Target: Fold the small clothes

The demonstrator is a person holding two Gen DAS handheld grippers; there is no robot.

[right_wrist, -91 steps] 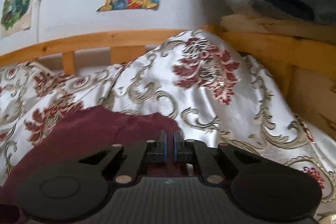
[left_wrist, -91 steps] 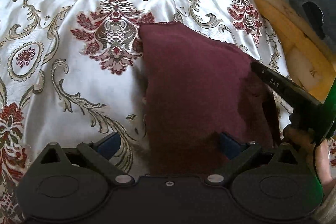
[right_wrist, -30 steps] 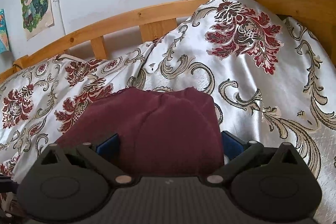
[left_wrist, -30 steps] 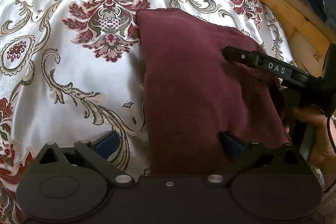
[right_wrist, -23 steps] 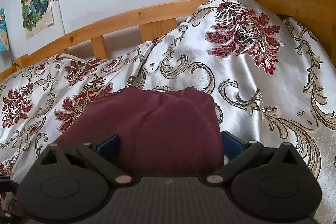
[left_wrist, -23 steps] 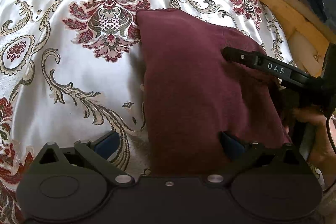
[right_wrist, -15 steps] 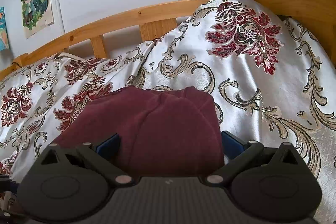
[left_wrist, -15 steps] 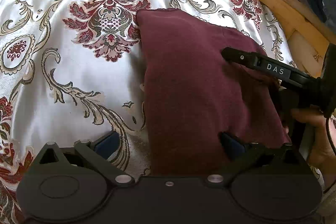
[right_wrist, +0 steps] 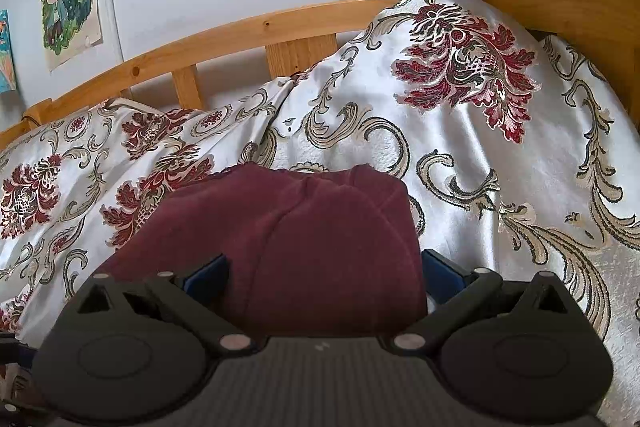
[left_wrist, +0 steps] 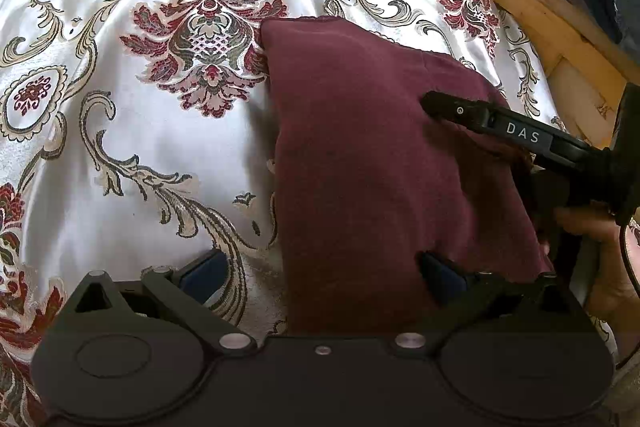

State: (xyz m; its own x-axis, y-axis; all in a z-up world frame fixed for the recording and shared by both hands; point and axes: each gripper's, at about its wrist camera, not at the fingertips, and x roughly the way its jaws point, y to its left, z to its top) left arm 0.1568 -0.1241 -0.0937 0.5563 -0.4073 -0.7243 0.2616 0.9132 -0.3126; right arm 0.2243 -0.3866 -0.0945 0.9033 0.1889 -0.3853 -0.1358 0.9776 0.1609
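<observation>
Maroon cloth (left_wrist: pixel 360 163) lies folded into a narrow strip on the satin bedspread (left_wrist: pixel 120 147), near the wooden bed frame (right_wrist: pixel 240 31). Your left gripper (left_wrist: pixel 320 271) has its jaws wide apart, one blue pad on the bedspread beside the cloth edge, the other pad over the cloth near its lower right corner, nothing pinched. Your right gripper (right_wrist: pixel 324 275) is also spread wide, straddling the near end of the cloth, not clamped on it; in the left view its black finger (left_wrist: pixel 480 115) rests on or just above the top layer, can't tell which. Judged as mid-fold, next fold not yet started. Risks: satin looks slick, so if you close on the cloth and drag, the whole strip may slide instead of folding. The left pad on the bedspread could pinch bedspread along with cloth. The top layer looks lumpy near the far end, so a shallow grab may catch only one layer and open the existing fold.
</observation>
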